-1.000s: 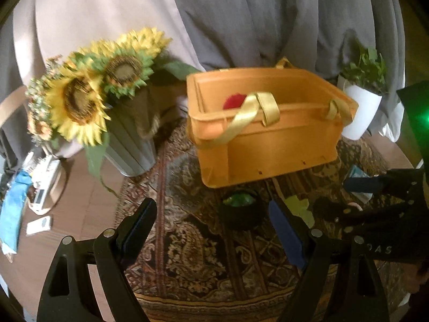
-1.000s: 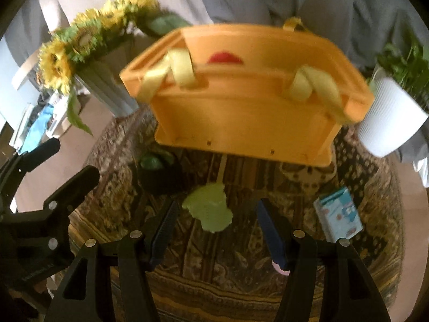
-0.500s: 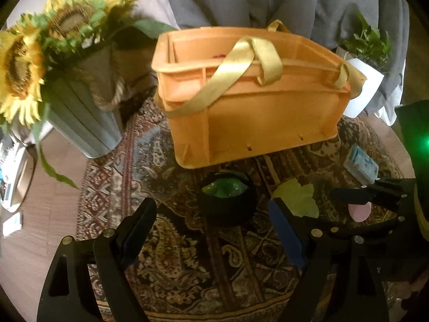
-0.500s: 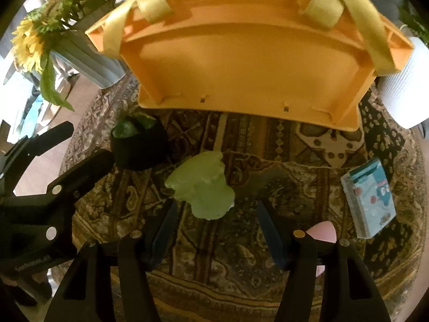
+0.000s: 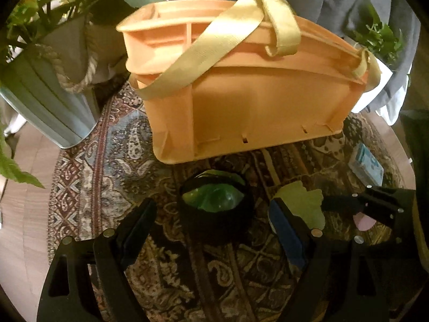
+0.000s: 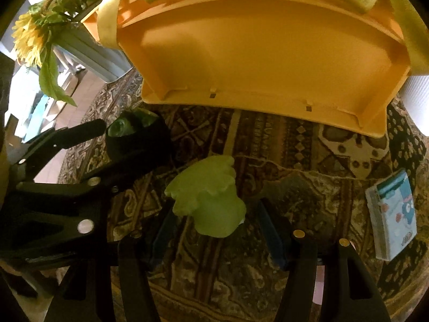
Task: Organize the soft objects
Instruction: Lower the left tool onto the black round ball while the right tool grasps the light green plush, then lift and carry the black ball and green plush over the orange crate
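Observation:
An orange crate (image 5: 241, 102) with yellow straps stands on a patterned rug (image 5: 107, 161). In front of it sits a black soft piece with a shiny green top (image 5: 217, 209); my left gripper (image 5: 211, 214) is open around it, its fingers apart from the sides. Right of that lies a pale green soft lettuce-like piece (image 6: 209, 198), also seen in the left view (image 5: 303, 204). My right gripper (image 6: 214, 214) is open with this piece between its fingers, not pressed. The left gripper (image 6: 112, 145) shows at the left of the right view, by the black piece (image 6: 139, 139).
A grey ribbed pot (image 5: 45, 102) of sunflowers (image 6: 29, 37) stands left of the crate, a white plant pot (image 5: 375, 80) to its right. A small light blue pack (image 6: 394, 214) lies on the rug at right, a pink thing (image 5: 362, 220) near it. Grey cloth (image 5: 335, 0) hangs behind.
Both grippers have come down and closer to the rug. The black piece now lies between the left fingers and the pale green piece between the right fingers. The crate's inside is out of sight.

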A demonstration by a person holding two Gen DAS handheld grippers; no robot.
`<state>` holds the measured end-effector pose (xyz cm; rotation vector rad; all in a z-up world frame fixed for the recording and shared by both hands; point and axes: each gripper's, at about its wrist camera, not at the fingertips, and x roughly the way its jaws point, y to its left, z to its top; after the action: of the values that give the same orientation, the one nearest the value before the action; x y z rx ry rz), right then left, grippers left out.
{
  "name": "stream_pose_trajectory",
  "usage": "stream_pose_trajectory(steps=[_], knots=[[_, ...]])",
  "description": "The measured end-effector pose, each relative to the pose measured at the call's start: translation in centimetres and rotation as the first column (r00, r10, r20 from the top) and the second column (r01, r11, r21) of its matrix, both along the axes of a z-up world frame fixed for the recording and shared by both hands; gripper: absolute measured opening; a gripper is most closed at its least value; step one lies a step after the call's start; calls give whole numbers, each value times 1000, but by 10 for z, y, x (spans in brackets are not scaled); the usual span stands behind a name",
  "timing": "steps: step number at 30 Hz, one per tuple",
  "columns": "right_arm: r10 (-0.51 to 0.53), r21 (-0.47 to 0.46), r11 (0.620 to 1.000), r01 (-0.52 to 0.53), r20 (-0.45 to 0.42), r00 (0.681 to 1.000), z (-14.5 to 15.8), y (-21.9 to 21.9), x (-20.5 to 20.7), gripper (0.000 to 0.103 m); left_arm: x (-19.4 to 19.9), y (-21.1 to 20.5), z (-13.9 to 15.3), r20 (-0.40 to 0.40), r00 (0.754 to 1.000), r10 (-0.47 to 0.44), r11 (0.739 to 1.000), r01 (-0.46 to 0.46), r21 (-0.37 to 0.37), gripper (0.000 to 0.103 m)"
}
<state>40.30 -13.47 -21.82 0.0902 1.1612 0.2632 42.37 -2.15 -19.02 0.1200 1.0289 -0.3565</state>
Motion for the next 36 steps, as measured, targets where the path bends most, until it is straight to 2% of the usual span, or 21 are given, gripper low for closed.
stream_pose_trajectory(steps=[4, 6, 10, 16, 26, 36], knots=[[5, 10, 1000, -5, 3, 1000, -3, 1, 4, 59, 3, -3, -6, -4, 1000, 1, 1000, -1, 2, 84], [6, 8, 1000, -6, 9, 1000, -3, 2, 6, 56, 4, -4, -8, -6, 1000, 1, 1000, -1, -1, 79], [16, 23, 1000, -16, 12, 1000, -3, 1, 5, 47, 4, -4, -12, -17, 1000, 6, 1000, -6, -8, 62], [31, 9, 999, -31, 15, 999, 0, 1, 4, 47, 0, -4, -10, -5, 1000, 15, 1000, -15, 0, 62], [21, 5, 1000, -21, 40, 999, 6, -7, 0, 47, -16, 2, 15, 59, 996, 65, 998, -66, 24, 62], [-6, 17, 1000, 5, 96, 995, 29, -29, -14, 47, -35, -2, 37, 109, 989, 101, 995, -103, 17, 62]])
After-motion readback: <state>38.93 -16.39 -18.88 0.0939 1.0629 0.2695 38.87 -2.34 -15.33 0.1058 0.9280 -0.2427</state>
